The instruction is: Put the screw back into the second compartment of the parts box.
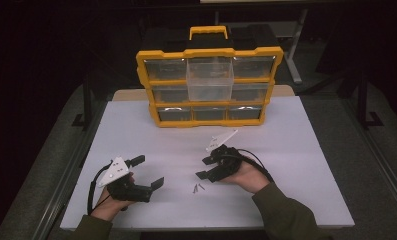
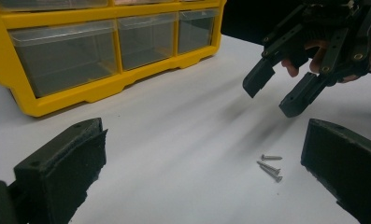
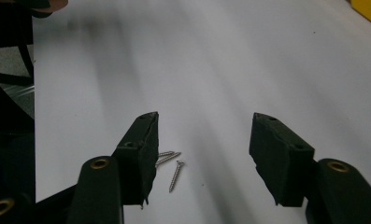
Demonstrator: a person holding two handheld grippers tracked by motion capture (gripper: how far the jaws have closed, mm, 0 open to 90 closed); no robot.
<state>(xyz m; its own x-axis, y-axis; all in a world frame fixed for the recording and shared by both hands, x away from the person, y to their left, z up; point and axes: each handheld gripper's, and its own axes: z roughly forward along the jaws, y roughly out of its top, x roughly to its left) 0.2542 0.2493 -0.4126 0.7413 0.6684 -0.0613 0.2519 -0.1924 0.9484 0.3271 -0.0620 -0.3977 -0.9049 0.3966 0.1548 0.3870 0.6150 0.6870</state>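
Observation:
Three small silver screws (image 1: 198,188) lie together on the white table (image 1: 286,150), between my two grippers. My right gripper (image 1: 203,168) hovers just above and behind them, jaws apart and nothing between them. In the right gripper view the screws (image 3: 174,176) lie below, near the inner side of the left jaw of that gripper (image 3: 205,116). My left gripper (image 1: 148,171) rests low at the left with its jaws wide and empty. The left gripper view looks past its own jaws (image 2: 204,135) to the screws (image 2: 270,167) and the right gripper (image 2: 273,99) tilted down over them.
A yellow organizer (image 1: 208,52) with clear drawers stands at the back of the table; its top middle drawer (image 1: 210,77) is pulled out. Its lower drawers (image 2: 61,56) appear in the left gripper view. Dark floor surrounds the table.

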